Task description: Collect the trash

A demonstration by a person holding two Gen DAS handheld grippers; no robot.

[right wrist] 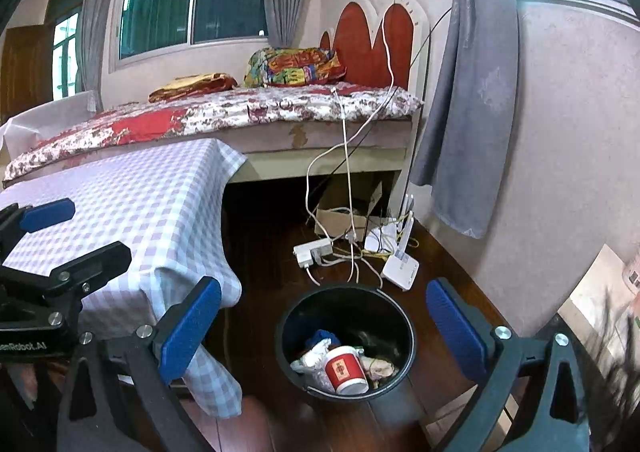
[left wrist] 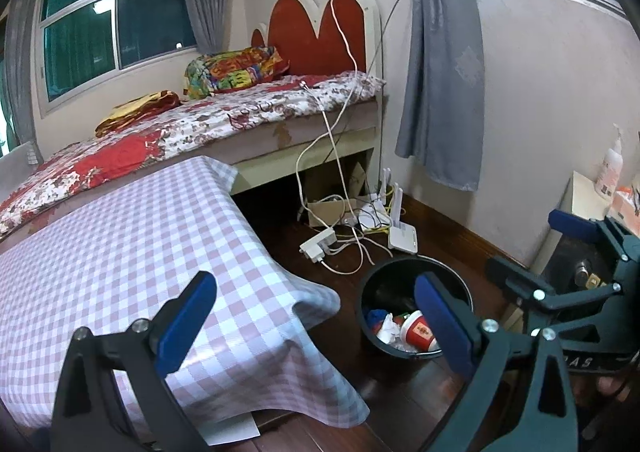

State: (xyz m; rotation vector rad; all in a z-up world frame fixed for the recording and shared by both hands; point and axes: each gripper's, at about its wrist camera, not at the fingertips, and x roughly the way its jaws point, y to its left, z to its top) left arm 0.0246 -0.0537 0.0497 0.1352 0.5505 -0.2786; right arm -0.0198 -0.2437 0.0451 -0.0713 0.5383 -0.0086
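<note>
A black trash bin stands on the dark wood floor beside the table; it also shows in the left wrist view. Inside lie a red-and-white paper cup, crumpled white paper and a blue scrap. My right gripper is open and empty, held above the bin. My left gripper is open and empty, over the table's corner left of the bin. The right gripper also shows at the right of the left wrist view.
A table with a pink checked cloth fills the left. A bed stands behind it. A power strip, router and loose cables lie on the floor by the wall. A side cabinet holds a pump bottle.
</note>
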